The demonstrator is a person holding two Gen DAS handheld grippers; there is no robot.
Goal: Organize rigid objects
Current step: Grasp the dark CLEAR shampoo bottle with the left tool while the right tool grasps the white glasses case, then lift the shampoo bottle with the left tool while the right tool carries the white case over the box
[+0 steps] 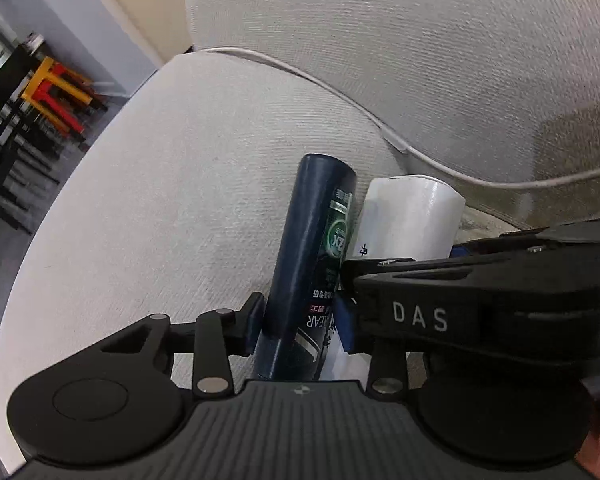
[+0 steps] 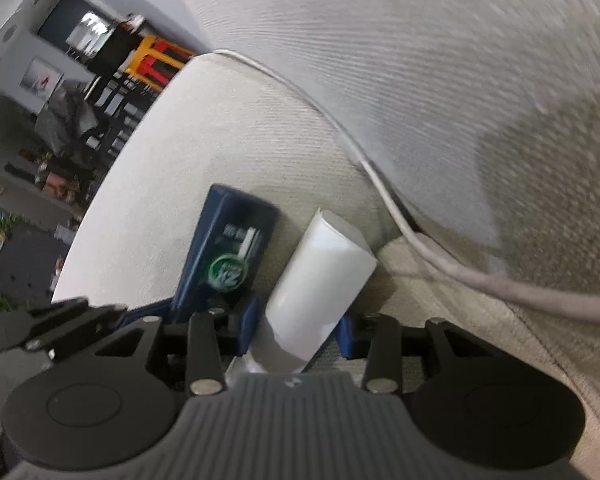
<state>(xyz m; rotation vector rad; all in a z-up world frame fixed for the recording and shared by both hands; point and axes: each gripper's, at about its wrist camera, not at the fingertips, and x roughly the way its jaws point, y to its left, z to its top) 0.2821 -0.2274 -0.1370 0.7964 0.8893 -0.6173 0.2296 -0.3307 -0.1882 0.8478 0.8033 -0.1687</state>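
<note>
My left gripper (image 1: pixel 302 318) is shut on a dark blue shampoo bottle (image 1: pixel 310 252), which points away from me over the pale sofa seat (image 1: pixel 160 184). My right gripper (image 2: pixel 298 326) is shut on a white bottle (image 2: pixel 320 280), held just right of the blue bottle (image 2: pixel 228 252). The white bottle also shows in the left wrist view (image 1: pixel 408 220), with the right gripper's black body (image 1: pixel 480 300) across it. The two bottles lie side by side, close to the sofa back.
A white cable (image 1: pixel 380 120) runs along the crease between sofa seat and back cushion (image 1: pixel 420 40); it also shows in the right wrist view (image 2: pixel 440 256). Beyond the sofa's left edge are red and yellow stools (image 1: pixel 56 92) and dark furniture on the floor.
</note>
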